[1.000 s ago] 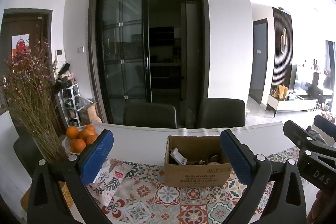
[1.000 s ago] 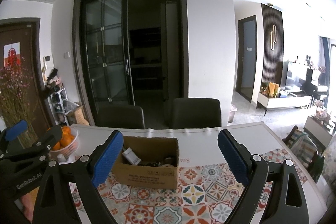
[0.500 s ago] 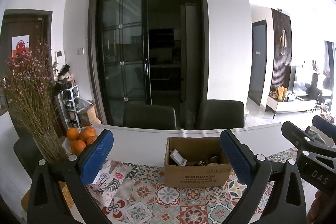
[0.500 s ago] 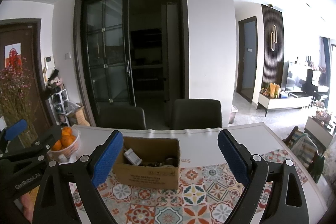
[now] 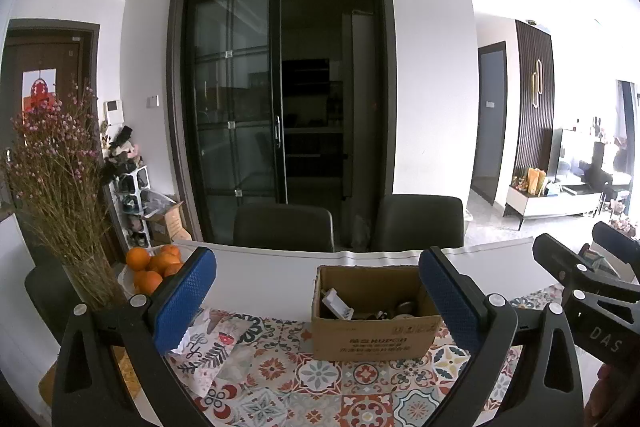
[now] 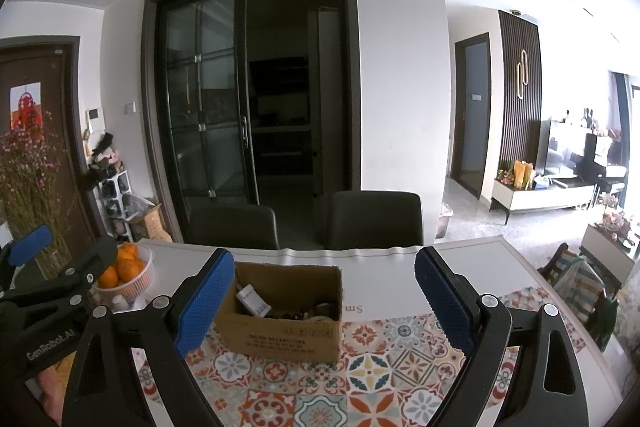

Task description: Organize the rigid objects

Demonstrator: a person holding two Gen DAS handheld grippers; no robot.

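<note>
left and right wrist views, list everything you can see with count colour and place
cardboard box: one, brown, open, on the patterned mat, small items inside
patterned mat: one, multicolour tiles, covering the near table
table: one, white
oranges: several, orange, in a white bowl at the table's left
dried flowers: one bunch, pink and tan, far left
tissue pack: one, floral white, left on the mat
chairs: two, dark, behind the table
left gripper: one, black with blue pads, jaws open
right gripper: one, same colours, jaws open
</note>
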